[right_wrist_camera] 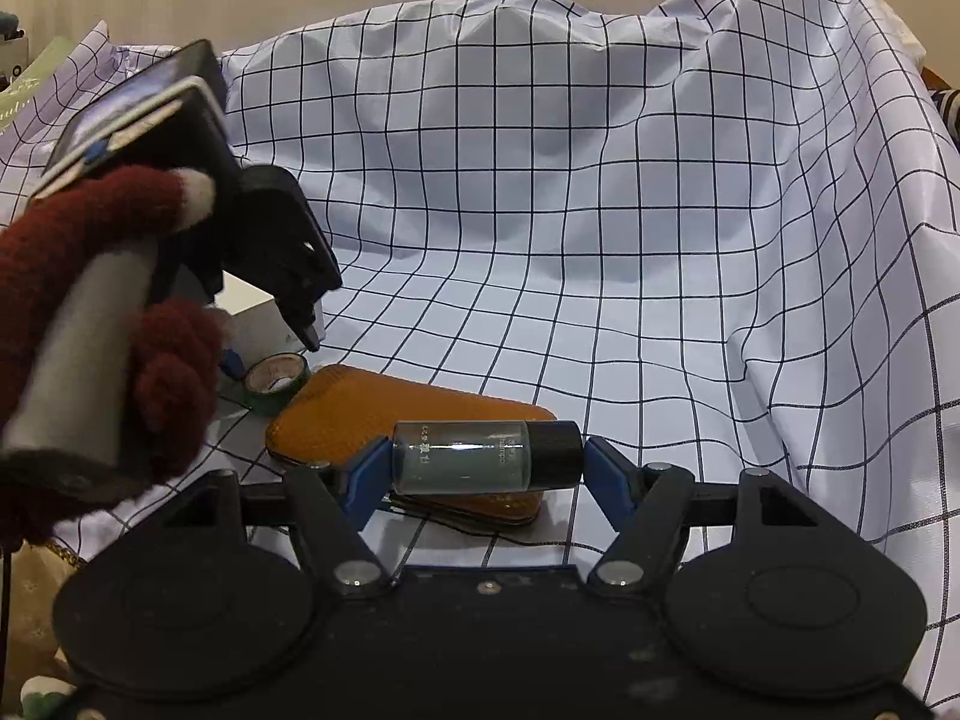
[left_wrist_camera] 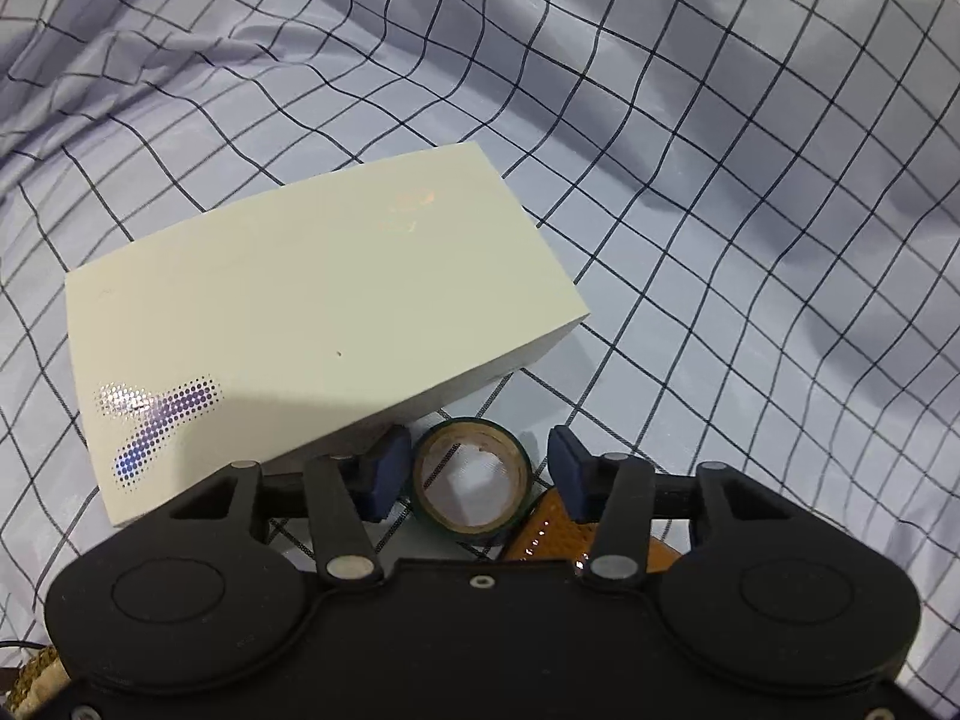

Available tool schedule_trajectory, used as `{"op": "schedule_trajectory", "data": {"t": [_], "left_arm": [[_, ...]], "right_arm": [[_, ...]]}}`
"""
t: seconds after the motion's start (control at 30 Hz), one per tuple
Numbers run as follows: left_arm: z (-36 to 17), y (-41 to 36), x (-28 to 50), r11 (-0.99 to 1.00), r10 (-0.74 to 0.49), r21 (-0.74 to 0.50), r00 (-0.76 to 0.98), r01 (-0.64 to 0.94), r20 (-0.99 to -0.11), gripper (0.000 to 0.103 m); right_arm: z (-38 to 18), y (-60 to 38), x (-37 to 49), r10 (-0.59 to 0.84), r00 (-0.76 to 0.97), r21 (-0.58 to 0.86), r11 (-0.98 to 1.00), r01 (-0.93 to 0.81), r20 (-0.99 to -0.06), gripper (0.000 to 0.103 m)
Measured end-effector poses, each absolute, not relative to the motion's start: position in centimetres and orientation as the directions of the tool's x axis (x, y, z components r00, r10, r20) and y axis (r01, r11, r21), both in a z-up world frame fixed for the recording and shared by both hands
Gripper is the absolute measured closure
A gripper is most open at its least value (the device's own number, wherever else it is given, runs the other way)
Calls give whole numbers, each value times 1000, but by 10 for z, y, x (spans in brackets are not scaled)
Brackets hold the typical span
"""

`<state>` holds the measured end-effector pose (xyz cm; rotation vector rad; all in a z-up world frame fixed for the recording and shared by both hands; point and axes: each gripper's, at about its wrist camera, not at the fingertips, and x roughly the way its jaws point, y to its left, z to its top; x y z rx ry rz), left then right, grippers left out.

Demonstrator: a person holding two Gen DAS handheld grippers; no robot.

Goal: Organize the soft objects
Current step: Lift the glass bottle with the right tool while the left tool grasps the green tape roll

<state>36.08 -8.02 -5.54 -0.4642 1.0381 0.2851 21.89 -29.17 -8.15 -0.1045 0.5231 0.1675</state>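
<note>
The right gripper (right_wrist_camera: 487, 461) clamps a small bottle (right_wrist_camera: 474, 456) sideways above the orange pouch (right_wrist_camera: 360, 414), while the left gripper (left_wrist_camera: 474, 471) straddles a tape roll (left_wrist_camera: 471, 480), fingers apart, beside a cream box (left_wrist_camera: 300, 312).

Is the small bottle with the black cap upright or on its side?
On its side: the bottle lies horizontal between the right gripper fingers, cap pointing right.
</note>
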Motion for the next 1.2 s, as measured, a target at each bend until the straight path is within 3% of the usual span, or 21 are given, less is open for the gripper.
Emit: {"op": "schedule_trajectory", "data": {"t": [0.53, 0.7, 0.9, 1.07, 1.2], "left_arm": [[-57, -90, 357, 925, 22, -164, 480, -342, -877, 38], [-62, -88, 358, 931, -1, -171, 465, -324, -885, 28], [-61, -85, 356, 932, -27, -188, 460, -308, -887, 28], [-60, -79, 352, 904, -13, -216, 481, -370, -876, 38], [-62, -82, 354, 903, 0, -206, 479, -377, -878, 38]], "right_arm": [[-80, -290, 222, 124, 844, -57, 982, -180, -521, 35], [-82, -289, 223, 123, 838, -57, 982, -181, -532, 35], [-83, -289, 223, 125, 835, -57, 981, -183, -536, 35], [-83, -291, 223, 133, 836, -41, 982, -182, -533, 35], [-83, -292, 222, 144, 836, -29, 982, -188, -530, 35]]}}
